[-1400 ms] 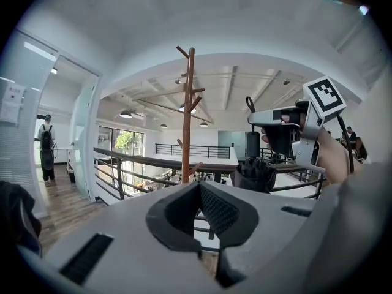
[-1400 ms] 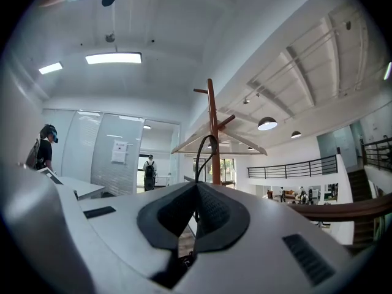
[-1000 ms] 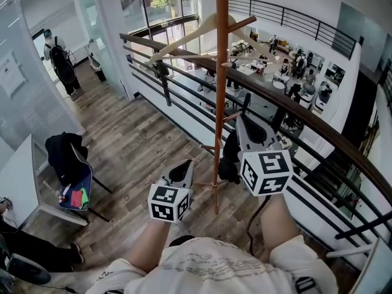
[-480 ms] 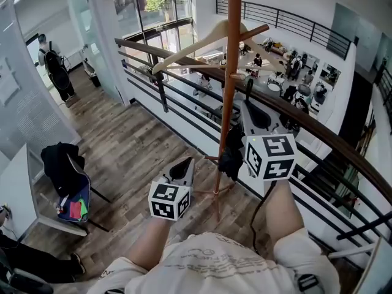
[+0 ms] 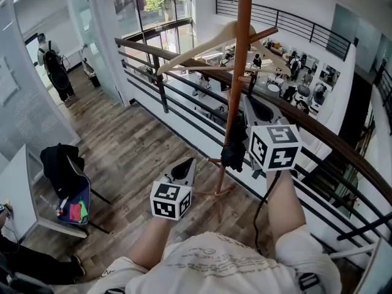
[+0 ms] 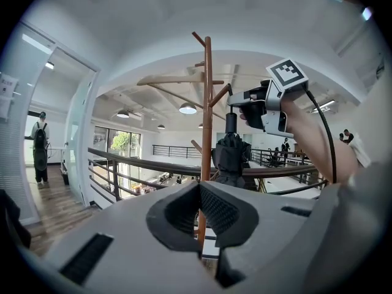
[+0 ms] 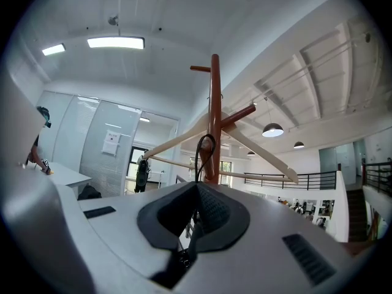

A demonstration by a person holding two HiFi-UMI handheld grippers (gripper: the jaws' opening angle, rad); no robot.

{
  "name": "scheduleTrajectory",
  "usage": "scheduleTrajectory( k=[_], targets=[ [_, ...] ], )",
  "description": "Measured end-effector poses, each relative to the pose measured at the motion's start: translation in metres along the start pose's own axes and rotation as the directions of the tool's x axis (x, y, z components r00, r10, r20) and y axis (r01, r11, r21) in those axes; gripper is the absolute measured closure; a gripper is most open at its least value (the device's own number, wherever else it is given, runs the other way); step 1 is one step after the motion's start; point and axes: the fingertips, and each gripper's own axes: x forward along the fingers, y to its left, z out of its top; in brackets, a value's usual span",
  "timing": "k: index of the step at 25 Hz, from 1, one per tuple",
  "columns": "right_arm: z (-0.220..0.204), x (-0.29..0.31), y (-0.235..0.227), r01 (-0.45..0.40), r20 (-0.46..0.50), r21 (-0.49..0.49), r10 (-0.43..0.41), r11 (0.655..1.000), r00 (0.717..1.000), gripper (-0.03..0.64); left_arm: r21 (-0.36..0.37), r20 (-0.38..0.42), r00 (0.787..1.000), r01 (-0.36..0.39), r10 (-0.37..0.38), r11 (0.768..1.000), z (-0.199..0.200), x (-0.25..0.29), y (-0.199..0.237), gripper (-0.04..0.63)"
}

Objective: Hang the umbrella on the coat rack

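Observation:
The brown wooden coat rack (image 5: 236, 97) stands by the railing, with a pale wooden hanger (image 5: 211, 41) on its upper pegs. My right gripper (image 5: 248, 98) is shut on the top of a folded black umbrella (image 5: 233, 153), whose body hangs right beside the pole. In the right gripper view its black strap loop (image 7: 205, 155) rises from the shut jaws, just in front of the pole (image 7: 214, 103). The left gripper view shows the umbrella (image 6: 231, 158) dangling under the right gripper (image 6: 234, 101). My left gripper (image 5: 185, 167) is lower and left of the pole, shut and holding nothing.
A wood-topped railing (image 5: 184, 57) runs behind the rack, over an atrium with people below. A chair with dark clothes (image 5: 64, 170) stands at the left. A person with a backpack (image 5: 52, 66) stands far left on the wooden floor.
My right gripper has risen a little with the umbrella and come closer to the rack's pole. The left gripper has shifted slightly, still shut and holding nothing.

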Motion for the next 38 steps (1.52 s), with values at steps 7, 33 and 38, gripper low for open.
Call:
scheduleTrajectory(
  k=[7, 33, 38],
  targets=[
    [0.000, 0.010, 0.004, 0.010, -0.028, -0.048, -0.012, 0.999, 1.000, 0.614, -0.008, 0.002, 1.000, -0.001, 0.001, 1.000, -0.002, -0.001, 0.006, 0.591],
    [-0.020, 0.031, 0.005, 0.065, -0.157, -0.132, -0.085, 0.989, 0.984, 0.614, -0.051, 0.004, 1.000, 0.008, -0.008, 0.999, -0.019, -0.003, 0.024, 0.591],
    [-0.026, 0.034, -0.002, 0.077, -0.163, -0.118, -0.096, 0.990, 0.982, 0.614, -0.052, 0.000, 1.000, 0.015, -0.015, 0.999, -0.017, 0.000, 0.021, 0.591]
  ],
)
